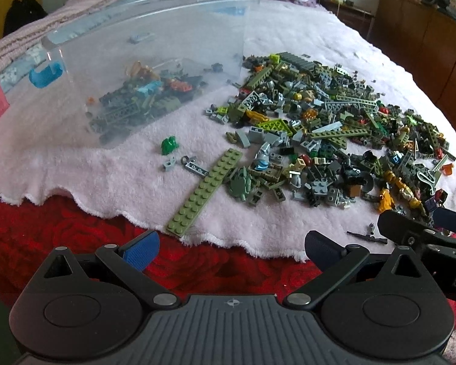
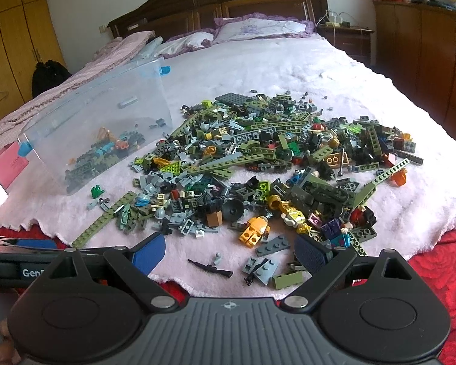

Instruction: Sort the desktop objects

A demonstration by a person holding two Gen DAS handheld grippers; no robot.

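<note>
Brick pile sprawls centre-right on pink towel; clear bin upper left, tipped, partly filled. Left gripper, right gripper both spread wide, empty. Risk: wide jaws snag several tangled bricks, scatter small ones off towel edge

Both wrist cameras face the brick pile (low, near).

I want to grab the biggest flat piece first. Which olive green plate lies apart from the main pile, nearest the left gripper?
The long olive plate, lying diagonally at the towel's front edge, ahead of the open left gripper.
</note>
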